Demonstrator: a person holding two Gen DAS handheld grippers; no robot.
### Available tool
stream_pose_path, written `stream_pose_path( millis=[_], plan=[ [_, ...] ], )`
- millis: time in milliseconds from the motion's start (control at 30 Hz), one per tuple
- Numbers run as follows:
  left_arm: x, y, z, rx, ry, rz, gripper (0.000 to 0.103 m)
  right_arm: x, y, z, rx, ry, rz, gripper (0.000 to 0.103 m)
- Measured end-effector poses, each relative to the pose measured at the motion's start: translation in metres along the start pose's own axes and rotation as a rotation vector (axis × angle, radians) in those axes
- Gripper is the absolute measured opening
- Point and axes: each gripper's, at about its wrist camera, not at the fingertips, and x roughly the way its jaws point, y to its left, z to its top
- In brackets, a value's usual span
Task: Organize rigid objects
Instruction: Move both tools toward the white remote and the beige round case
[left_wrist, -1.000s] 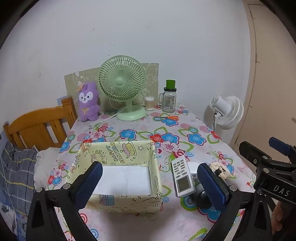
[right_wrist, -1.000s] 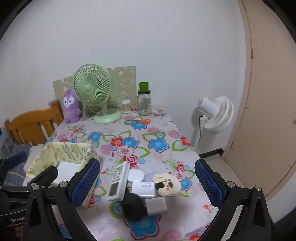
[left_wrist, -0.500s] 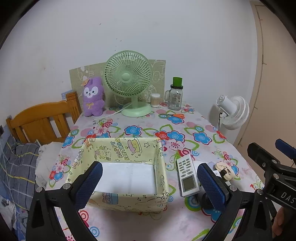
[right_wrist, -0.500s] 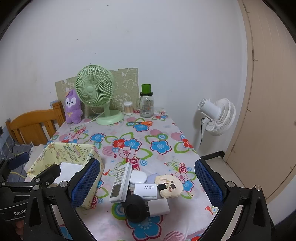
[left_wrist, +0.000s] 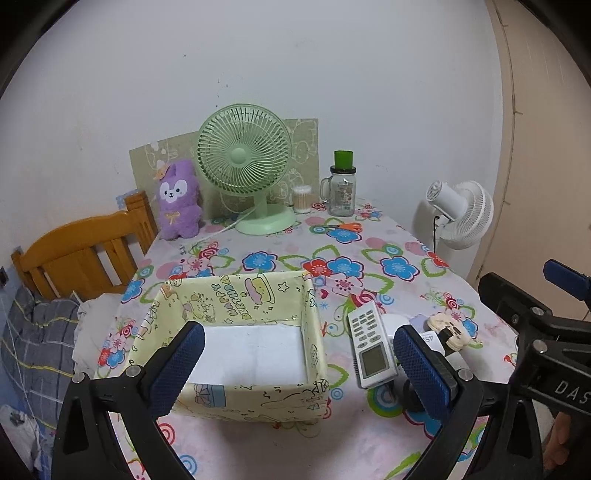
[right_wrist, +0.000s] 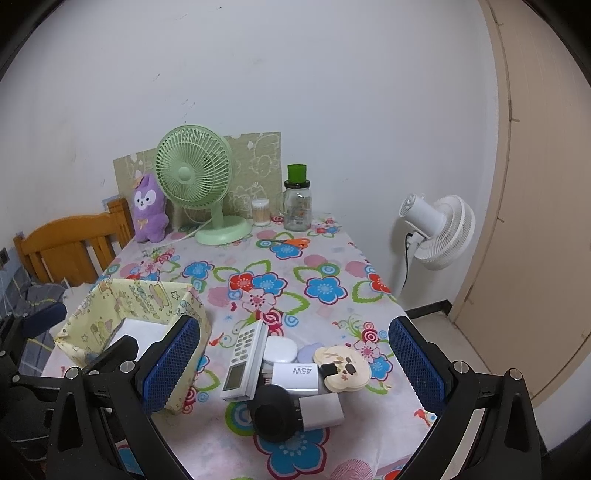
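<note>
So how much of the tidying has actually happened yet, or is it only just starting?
Only just starting. Nothing looks done: the yellow box holds only its white liner. Nothing is in hand either; the left gripper and right gripper both hover with jaws wide open. All of it is left: the remote, the 45W charger, the black round gadget, the bear-shaped item and other small white pieces lie clustered on the tablecloth beside the box.
</note>
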Motion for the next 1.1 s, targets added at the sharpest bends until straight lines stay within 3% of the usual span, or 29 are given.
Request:
stream_pose_path(
  millis=[1100],
  plan=[
    [0.0009, 0.0062, 0.0002, -0.040, 0.021, -0.039, 0.103, 0.0027, -0.0064, -0.0002, 0.057, 0.018, 0.021, 0.103]
  ],
)
